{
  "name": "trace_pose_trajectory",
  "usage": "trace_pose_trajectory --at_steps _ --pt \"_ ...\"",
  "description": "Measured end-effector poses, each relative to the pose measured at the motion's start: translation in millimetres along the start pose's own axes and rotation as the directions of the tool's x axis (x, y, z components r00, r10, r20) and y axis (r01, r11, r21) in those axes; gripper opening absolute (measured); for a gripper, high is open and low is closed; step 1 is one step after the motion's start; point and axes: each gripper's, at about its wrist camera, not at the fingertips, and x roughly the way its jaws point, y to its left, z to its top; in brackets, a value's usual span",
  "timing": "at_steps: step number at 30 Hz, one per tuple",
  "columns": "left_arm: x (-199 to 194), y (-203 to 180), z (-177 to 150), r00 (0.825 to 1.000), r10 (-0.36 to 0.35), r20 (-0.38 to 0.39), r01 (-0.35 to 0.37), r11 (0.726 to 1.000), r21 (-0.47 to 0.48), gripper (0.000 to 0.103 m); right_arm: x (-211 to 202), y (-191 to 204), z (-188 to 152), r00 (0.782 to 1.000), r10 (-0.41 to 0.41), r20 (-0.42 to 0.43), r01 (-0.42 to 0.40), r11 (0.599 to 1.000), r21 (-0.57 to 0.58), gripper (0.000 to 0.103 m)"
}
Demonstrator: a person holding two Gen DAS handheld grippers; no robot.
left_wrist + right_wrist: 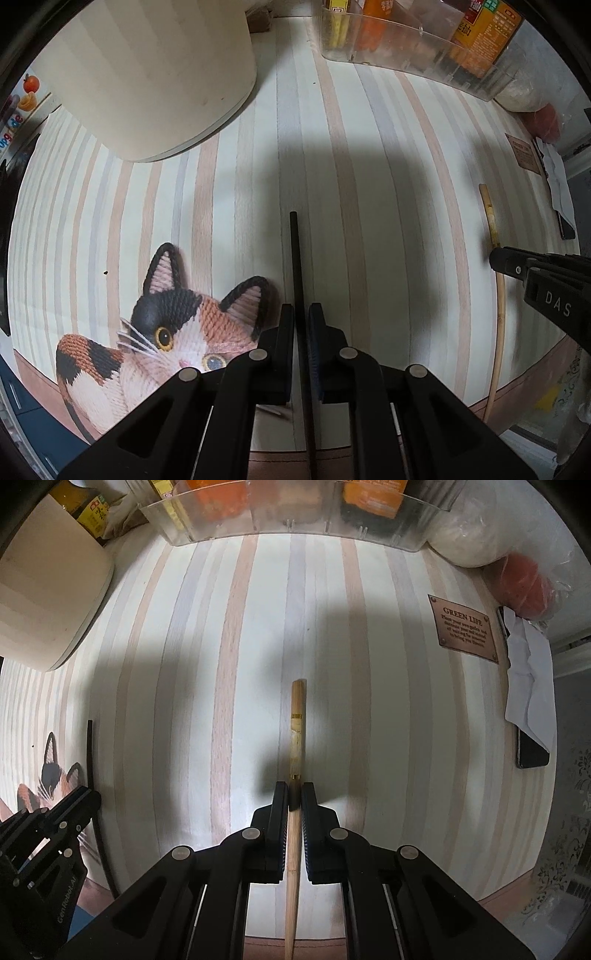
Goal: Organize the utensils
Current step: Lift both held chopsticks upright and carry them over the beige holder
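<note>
A black chopstick (295, 258) runs lengthwise between the closed fingers of the left hand-held gripper (301, 314), which grasps it above the striped surface (369, 184); its near end is cut off by the frame edge. A wooden chopstick (297, 731) with thin gold bands is clamped the same way by the right hand-held gripper (294, 792), its tip pointing toward the back of the surface. In each wrist view the other chopstick shows well apart at the side, bent by the lens. A calico cat picture (166, 332) lies on the surface just left of the black chopstick, partly hidden by the gripper body. At the back stands a clear plastic bin (295, 520) holding bottles and packets with orange and yellow labels (218, 498), their tops cut off. A cream round container (155, 74) stands back left; its contents cannot be seen. To the right lie a brown "GREEN LIFE" plaque (465, 627), a crumpled white paper (528, 679) over a dark phone (532, 753), and plastic-wrapped bundles (480, 535), too blurred to identify.
</note>
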Motion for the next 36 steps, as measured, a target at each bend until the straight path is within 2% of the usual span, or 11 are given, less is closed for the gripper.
trace_pose_trajectory --at_steps 5,10,19,21,22,27,33,36 --pt "-3.5 -7.8 -0.5 1.0 0.009 0.016 -0.009 1.0 0.014 0.003 -6.4 9.0 -6.2 0.999 -0.001 0.037 0.0 1.0 0.007 0.007" --pt "-23.3 -7.0 -0.5 0.999 -0.014 0.053 0.014 1.0 0.002 0.003 -13.9 -2.7 -10.1 0.992 0.099 0.076 -0.104 0.992 0.068 0.006" --pt "-83.7 -0.3 -2.0 0.982 -0.08 0.171 0.082 0.997 -0.005 0.003 -62.8 -4.3 -5.8 0.96 0.195 0.199 -0.215 0.973 0.08 0.006" --pt "-97.5 2.4 -3.8 0.976 -0.093 0.195 0.096 0.995 -0.006 0.003 -73.0 -2.4 -5.9 0.951 0.214 0.221 -0.235 0.969 0.074 0.006" --pt "-104.4 4.1 -4.3 0.973 -0.099 0.207 0.102 0.995 -0.008 0.003 -79.8 -17.5 -12.1 0.946 0.223 0.234 -0.245 0.967 0.07 0.006" --pt "-135.2 10.2 1.6 0.957 -0.106 0.269 0.115 0.993 -0.021 0.002 -113.8 -29.6 -10.1 0.919 0.258 0.298 -0.283 0.958 0.043 0.006" --pt "-171.0 18.9 13.2 0.925 -0.107 0.364 0.127 0.991 -0.031 0.002 -152.7 -22.2 -8.7 0.879 0.287 0.381 -0.315 0.949 0.01 0.006" --pt "-194.3 23.1 21.0 0.904 -0.103 0.415 0.129 0.991 -0.035 0.002 -177.6 -21.8 2.4 0.849 0.303 0.433 -0.333 0.943 -0.007 0.006"
